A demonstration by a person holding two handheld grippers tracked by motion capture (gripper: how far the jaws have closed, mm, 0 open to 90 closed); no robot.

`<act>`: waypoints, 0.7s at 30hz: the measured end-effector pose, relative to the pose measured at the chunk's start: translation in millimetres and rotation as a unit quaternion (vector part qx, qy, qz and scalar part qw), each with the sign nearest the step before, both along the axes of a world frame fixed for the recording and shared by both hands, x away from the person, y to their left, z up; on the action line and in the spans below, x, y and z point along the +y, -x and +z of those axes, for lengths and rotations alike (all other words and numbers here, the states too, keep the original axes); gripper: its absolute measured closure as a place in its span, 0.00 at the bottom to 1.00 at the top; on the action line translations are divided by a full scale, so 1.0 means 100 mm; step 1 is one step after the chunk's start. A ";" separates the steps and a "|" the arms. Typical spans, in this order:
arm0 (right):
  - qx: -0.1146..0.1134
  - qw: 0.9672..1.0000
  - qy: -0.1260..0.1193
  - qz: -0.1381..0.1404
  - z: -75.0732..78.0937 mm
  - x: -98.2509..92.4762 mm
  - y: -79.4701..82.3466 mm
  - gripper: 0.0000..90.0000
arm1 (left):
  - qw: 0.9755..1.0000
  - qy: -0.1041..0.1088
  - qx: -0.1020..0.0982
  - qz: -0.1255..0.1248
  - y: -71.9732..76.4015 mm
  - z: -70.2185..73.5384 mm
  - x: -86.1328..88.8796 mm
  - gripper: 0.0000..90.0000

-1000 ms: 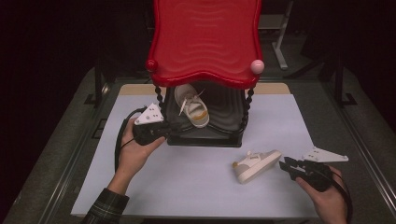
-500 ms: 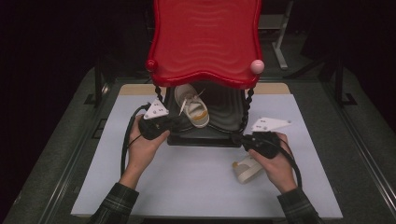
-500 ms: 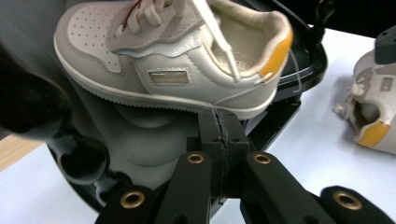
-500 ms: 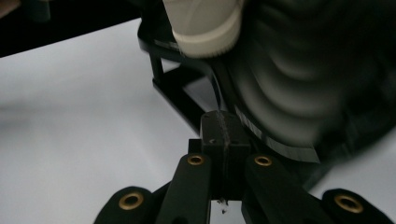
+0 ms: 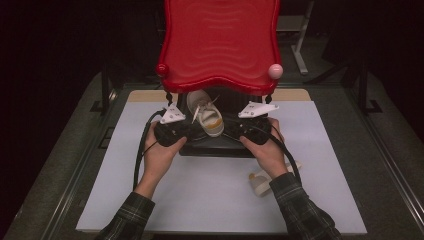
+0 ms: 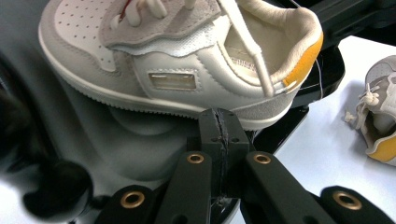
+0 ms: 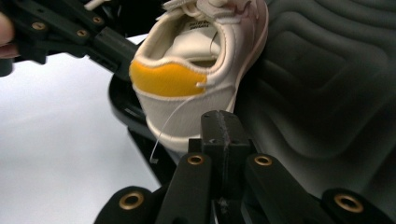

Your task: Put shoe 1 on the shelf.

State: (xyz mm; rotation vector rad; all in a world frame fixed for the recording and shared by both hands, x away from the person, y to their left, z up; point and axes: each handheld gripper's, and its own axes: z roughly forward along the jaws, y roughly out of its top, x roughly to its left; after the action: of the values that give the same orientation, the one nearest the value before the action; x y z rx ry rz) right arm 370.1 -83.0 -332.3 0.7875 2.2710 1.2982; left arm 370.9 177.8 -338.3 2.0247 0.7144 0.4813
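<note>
1. High view: shoe (image 5: 206, 114) sits on the dark lower shelf (image 5: 220, 147) of a small stand, under its red top (image 5: 220, 42), at the far middle of the white table (image 5: 200, 195). The left gripper (image 5: 186, 131) and the right gripper (image 5: 235, 129) flank it, each in a hand. A second shoe (image 5: 260, 181) lies near the right forearm, on the table.

2. Left gripper view: this claw (image 6: 219, 128) is fully closed with nothing between its jaws, its tip just below the shoe's sole (image 6: 163, 100) by the heel. The second shoe (image 6: 380, 116) lies at the right, well apart.

3. Right gripper view: the claw (image 7: 224, 128) is likewise pressed shut and empty, just below the yellow heel patch (image 7: 166, 79).

4. Risk, as I judge it: closed tips pushing from both sides could tip the shoe or slide it off the shelf's near edge. A loose lace (image 6: 250, 51) could snag a jaw and drag the shoe.
</note>
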 end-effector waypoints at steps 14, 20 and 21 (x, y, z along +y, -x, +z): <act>0.004 1.000 -0.010 0.010 -0.03 0.07 -0.07 1.00 | 1.000 -0.011 -0.009 0.012 -0.05 0.03 -0.06 1.00; 0.003 1.000 0.000 0.018 -0.05 0.12 -0.07 1.00 | 0.999 -0.016 -0.024 0.033 -0.14 0.07 -0.07 1.00; 0.003 1.000 -0.002 0.019 -0.05 0.13 -0.07 1.00 | 0.999 -0.014 -0.025 0.034 -0.15 0.07 -0.08 1.00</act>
State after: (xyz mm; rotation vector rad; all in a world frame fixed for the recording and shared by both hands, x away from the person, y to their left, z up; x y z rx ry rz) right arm 376.6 -70.3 -337.3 0.7551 2.2993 1.3203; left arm 385.7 169.9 -331.8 2.0123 0.7518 0.5838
